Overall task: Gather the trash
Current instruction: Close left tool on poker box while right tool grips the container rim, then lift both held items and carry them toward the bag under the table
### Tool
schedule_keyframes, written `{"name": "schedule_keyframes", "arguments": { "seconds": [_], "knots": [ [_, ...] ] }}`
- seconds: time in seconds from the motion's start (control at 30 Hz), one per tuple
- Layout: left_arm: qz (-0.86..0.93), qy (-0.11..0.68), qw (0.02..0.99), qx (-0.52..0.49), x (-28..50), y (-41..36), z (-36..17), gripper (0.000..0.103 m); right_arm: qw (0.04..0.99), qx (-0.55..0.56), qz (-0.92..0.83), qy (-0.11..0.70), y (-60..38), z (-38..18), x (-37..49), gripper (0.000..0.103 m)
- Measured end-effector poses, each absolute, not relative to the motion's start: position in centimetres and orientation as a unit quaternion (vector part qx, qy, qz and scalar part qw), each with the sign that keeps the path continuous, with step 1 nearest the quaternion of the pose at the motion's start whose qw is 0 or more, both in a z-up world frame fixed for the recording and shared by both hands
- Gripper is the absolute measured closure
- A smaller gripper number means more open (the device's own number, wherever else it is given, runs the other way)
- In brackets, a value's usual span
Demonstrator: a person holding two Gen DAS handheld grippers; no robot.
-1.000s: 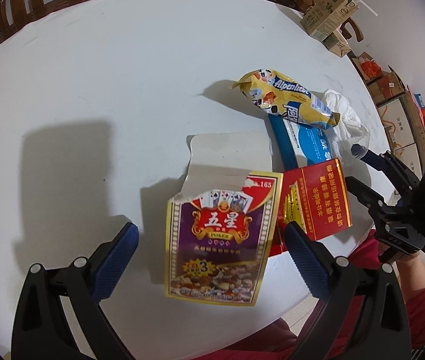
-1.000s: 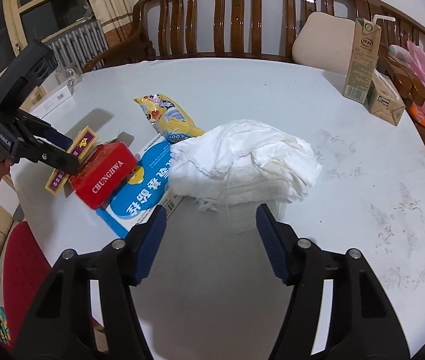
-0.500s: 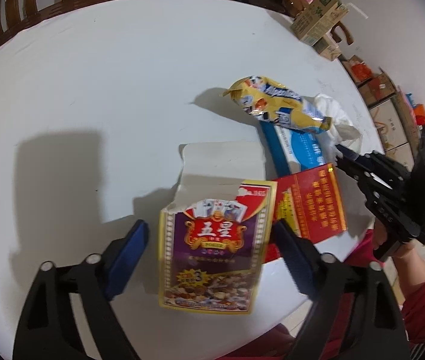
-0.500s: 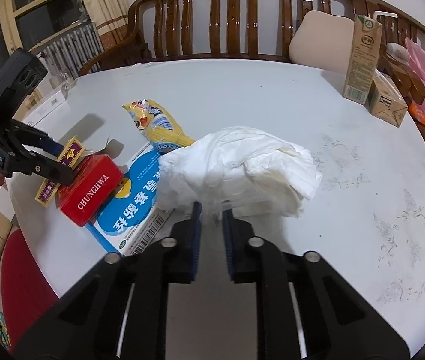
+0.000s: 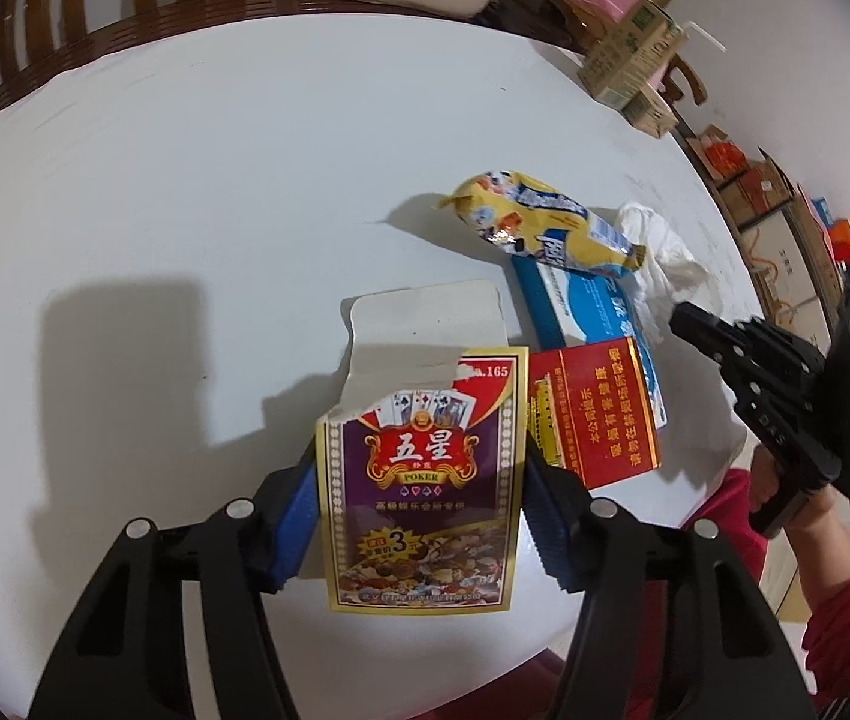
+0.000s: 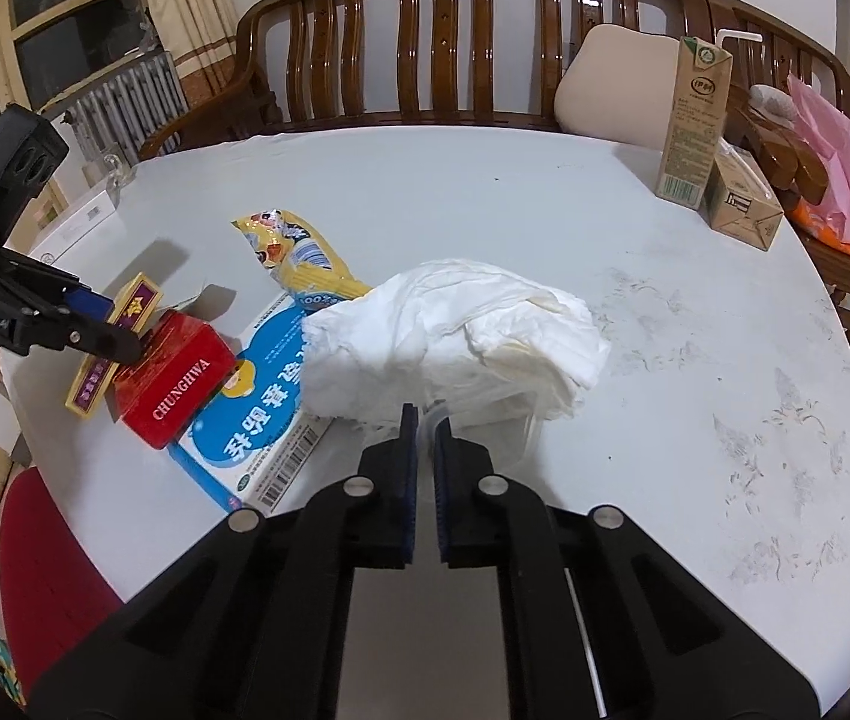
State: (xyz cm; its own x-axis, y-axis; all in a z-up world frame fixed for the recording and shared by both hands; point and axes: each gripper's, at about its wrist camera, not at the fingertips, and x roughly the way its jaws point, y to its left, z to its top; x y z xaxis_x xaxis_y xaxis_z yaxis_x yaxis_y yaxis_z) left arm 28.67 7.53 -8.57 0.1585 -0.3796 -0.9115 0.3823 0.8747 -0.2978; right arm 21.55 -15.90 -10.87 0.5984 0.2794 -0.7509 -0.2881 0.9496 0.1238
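Note:
My left gripper (image 5: 419, 516) is shut on the sides of a torn purple poker card box (image 5: 419, 492), which lies at the table's near edge; the box also shows in the right wrist view (image 6: 116, 339). Beside it lie a red CHUNGHWA cigarette pack (image 5: 595, 411), a blue and white box (image 5: 580, 306), a yellow candy wrapper (image 5: 544, 222) and a white crumpled bag (image 6: 454, 336). My right gripper (image 6: 423, 438) is shut on the near clear plastic edge of the white bag.
The round white table (image 6: 484, 192) carries a tall milk carton (image 6: 691, 120) and a smaller carton (image 6: 742, 210) at the far right. A wooden bench (image 6: 454, 42) with a cushion stands behind. A red stool (image 6: 47, 570) sits below the left edge.
My left gripper moved forward and closed on the poker card box. My right gripper closed from wide open onto the edge of the white bag.

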Motion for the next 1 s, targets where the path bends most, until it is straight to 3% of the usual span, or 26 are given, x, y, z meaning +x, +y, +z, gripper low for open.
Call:
{"name": "schedule_keyframes", "arguments": {
  "seconds": [0.57, 1.0],
  "knots": [
    [-0.217, 0.600, 0.768, -0.045, 28.4, 10.1, -7.8, 0.044, 0.908, -0.006, 0.135, 0.396, -17.1, -8.4, 19.8, 0.097],
    [-0.183, 0.559, 0.808, -0.012, 24.3, 10.1, -2.5, 0.044, 0.926, -0.011, 0.133, 0.354, -17.1, -2.9, 16.6, 0.097]
  ]
}}
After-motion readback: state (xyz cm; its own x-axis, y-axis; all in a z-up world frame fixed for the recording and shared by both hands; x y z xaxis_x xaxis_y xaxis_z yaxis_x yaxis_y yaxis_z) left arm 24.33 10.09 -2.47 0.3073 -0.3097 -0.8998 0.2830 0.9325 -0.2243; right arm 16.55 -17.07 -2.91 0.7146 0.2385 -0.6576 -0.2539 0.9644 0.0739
